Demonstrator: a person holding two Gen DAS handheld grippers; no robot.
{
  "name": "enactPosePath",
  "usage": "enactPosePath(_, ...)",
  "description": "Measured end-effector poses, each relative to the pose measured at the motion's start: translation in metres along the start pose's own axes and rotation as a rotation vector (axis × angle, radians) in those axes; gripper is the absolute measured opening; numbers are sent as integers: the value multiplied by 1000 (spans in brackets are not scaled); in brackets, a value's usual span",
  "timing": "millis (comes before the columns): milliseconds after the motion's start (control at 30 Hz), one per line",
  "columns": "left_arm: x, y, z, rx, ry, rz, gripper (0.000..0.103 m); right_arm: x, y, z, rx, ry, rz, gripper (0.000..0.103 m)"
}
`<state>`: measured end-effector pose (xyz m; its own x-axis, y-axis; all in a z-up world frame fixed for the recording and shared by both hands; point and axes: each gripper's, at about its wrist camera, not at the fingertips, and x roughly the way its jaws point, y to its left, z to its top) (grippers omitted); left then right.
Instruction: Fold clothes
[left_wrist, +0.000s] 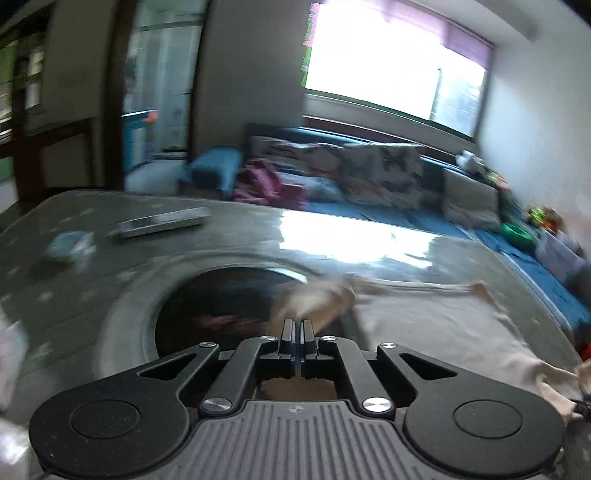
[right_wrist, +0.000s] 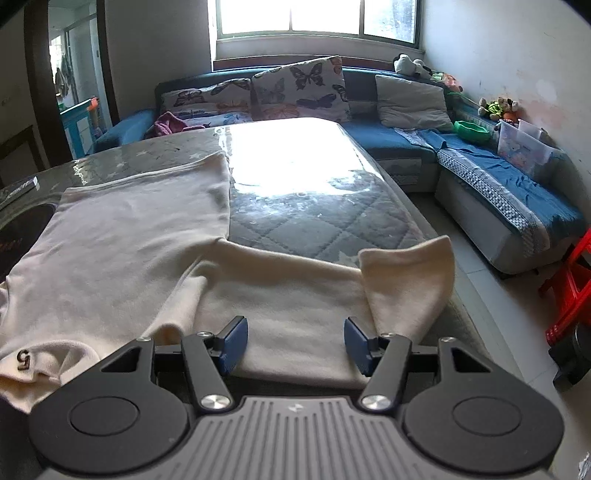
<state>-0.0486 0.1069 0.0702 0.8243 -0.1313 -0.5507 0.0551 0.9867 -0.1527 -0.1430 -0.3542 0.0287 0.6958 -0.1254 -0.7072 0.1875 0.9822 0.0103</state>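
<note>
A cream sweatshirt (right_wrist: 122, 236) lies spread on the glass-topped table (right_wrist: 295, 173), its right sleeve (right_wrist: 295, 295) stretched toward the table's right edge with the cuff (right_wrist: 410, 273) turned up. A small "5" mark (right_wrist: 23, 360) shows near its hem. My right gripper (right_wrist: 296, 345) is open, its blue pads either side of the sleeve, just above it. In the blurred left wrist view, my left gripper (left_wrist: 296, 334) is shut on a bunched part of the sweatshirt (left_wrist: 321, 299), lifted over a dark round inset (left_wrist: 218, 299) in the table.
A remote-like flat object (left_wrist: 162, 223) and a small pale item (left_wrist: 70, 245) lie on the far left of the table. A blue sofa (right_wrist: 406, 136) with cushions wraps behind and to the right. A red stool (right_wrist: 572, 288) stands on the floor at right.
</note>
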Motion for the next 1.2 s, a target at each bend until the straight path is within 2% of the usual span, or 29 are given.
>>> enactPosePath(167, 0, 33, -21, -76, 57, 79, 2, -3, -1, -5, -2, 2, -6, 62)
enactPosePath(400, -5, 58, -41, -135, 62, 195, 2, -12, 5, -13, -26, 17, 16, 62)
enactPosePath(533, -2, 67, -38, -125, 87, 219, 3, -20, 3, -17, -4, 8, 35, 61)
enactPosePath(600, 0, 68, -38, -125, 93, 227, 5, -24, -1, -18, 16, -6, 25, 57)
enactPosePath(700, 2, 69, -37, -127, 101, 238, 7, -25, -15, -16, 46, -17, -20, 55)
enactPosePath(767, 0, 68, -37, -129, 100, 250, 13, -23, -21, -14, 55, -18, -49, 55)
enactPosePath(833, -2, 66, -36, -126, 94, 243, 17, -21, -24, -9, 47, -26, -64, 55)
enactPosePath(933, -6, 59, -32, -120, 82, 229, 30, -8, -25, -1, 20, -19, -96, 55)
enactPosePath(1067, -10, 37, -29, -71, 72, 176, 33, 12, -28, 5, -7, -25, -138, 56)
enactPosePath(1200, -7, 11, -28, -19, 75, 111, 37, 14, -38, 8, 2, -47, -240, 56)
